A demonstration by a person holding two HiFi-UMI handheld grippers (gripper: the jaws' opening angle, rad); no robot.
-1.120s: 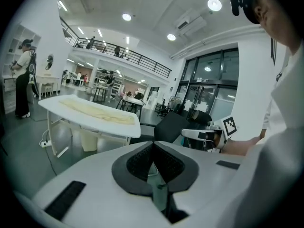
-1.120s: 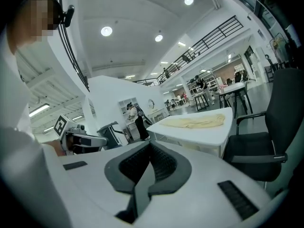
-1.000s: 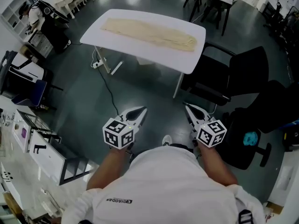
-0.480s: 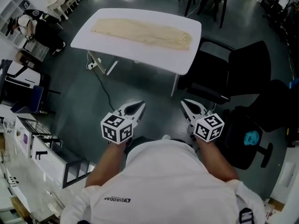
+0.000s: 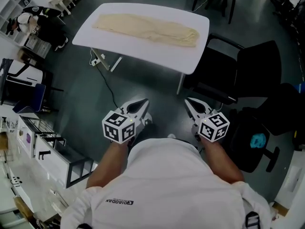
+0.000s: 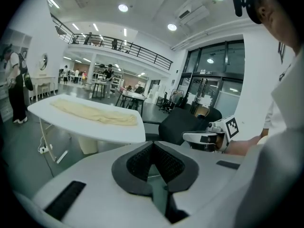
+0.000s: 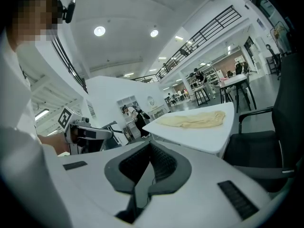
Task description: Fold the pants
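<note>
Head view is giving us the pants (image 5: 147, 29) lying stretched out lengthwise along the white table (image 5: 190, 63). They are pale cream and, as far as I can judge, not yet folded across their length. Nothing is touching them. A black chair (image 5: 248, 66) is sitting just beside the table's right end.

On the near side of the table and well apart from it, the person is holding both tools close to the body, noses aimed toward the tabletop. The left gripper (image 5: 141, 103) is showing its jaws clenched tip to tip with nothing between them. The right gripper (image 5: 189, 102) is doing the same, pressed together and empty, level with its partner.

By my reading this is the opening step: the folding itself is not yet begun and the hands are too far from the table to reach the cloth. The next move is calling for closing in on the table, spreading both sets of jaws, and pinching one end of the pants at two points so it can be carried over onto the other. Which end is the waist, I cannot tell from here.
</note>
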